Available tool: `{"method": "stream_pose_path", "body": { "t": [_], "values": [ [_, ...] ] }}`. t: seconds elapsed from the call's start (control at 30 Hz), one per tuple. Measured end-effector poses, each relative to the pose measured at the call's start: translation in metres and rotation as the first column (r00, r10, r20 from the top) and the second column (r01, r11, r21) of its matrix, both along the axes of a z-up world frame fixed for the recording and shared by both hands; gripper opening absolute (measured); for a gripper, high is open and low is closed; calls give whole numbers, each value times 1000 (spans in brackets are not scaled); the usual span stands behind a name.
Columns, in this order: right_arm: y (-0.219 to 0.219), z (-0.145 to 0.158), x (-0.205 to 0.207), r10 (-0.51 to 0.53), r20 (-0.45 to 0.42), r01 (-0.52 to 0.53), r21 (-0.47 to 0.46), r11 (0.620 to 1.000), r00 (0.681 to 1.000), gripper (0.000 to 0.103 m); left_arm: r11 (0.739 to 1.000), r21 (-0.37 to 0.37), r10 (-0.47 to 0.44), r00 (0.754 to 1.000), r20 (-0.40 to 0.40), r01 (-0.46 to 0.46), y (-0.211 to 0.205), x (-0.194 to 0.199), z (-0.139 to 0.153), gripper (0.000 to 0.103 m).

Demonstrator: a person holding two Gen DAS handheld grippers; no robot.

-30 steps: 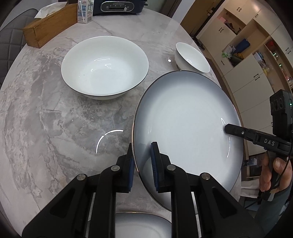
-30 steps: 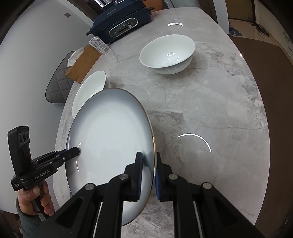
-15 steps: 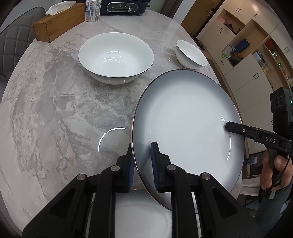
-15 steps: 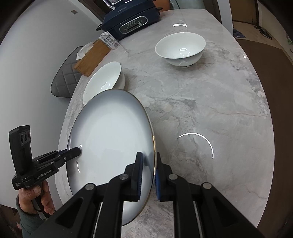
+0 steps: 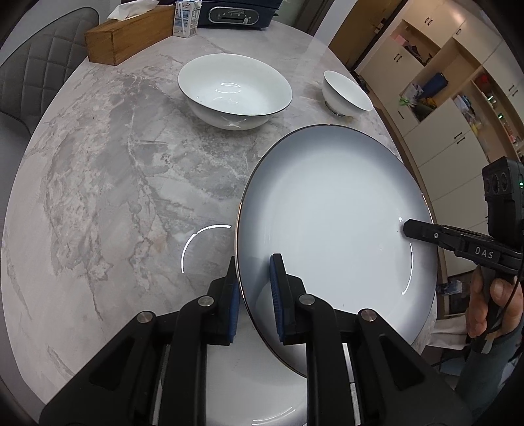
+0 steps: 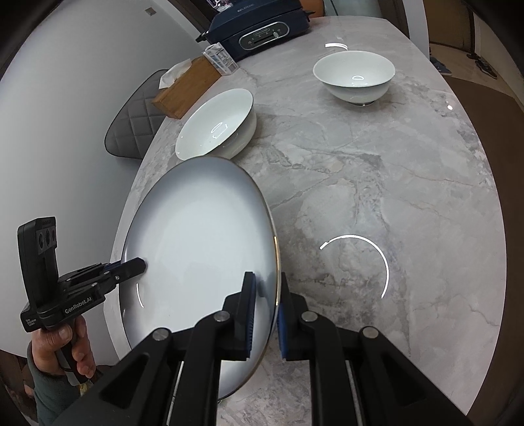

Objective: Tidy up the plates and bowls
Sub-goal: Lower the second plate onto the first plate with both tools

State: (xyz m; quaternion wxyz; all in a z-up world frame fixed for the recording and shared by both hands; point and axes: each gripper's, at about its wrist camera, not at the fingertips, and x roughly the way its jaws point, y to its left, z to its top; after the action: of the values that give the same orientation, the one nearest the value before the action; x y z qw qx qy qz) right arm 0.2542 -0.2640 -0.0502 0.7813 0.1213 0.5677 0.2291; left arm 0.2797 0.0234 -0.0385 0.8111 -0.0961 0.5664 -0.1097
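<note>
Both grippers are carrying the large grey-rimmed plate [image 5: 334, 229] back along the marble table [image 5: 114, 183], so the two bowls are sitting farther up the views than a second ago. A second plate [image 5: 255, 386] is lying directly beneath the left gripper [image 5: 253, 288], probably the stacking spot. That gripper is pinching the lifted plate's near rim between its narrow blue pads, while the right gripper [image 6: 265, 301] is clamping the opposite rim, its jaws nearly closed on the thin edge. Part of the plate is hanging past the table's edge, so a slip at either glossy rim could be sending it to the floor. A large white bowl [image 5: 234, 90] and a small white bowl [image 5: 347, 93] are waiting on the table, well apart. Beyond them are standing a wooden tissue box [image 5: 127, 32], a milk carton [image 5: 185, 18] and a dark blue appliance [image 5: 239, 13]; cream cabinets [image 5: 458, 108] are lining the room.
</note>
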Motion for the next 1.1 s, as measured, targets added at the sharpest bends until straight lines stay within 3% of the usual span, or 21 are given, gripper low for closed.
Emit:
{"method": "stream_pose_path", "body": {
  "t": [1.1],
  "values": [
    [64, -18, -88, 66, -9, -66, 21, 998, 998, 14, 999, -19, 47, 999, -16, -47, 64, -109, -22, 15]
  ]
}}
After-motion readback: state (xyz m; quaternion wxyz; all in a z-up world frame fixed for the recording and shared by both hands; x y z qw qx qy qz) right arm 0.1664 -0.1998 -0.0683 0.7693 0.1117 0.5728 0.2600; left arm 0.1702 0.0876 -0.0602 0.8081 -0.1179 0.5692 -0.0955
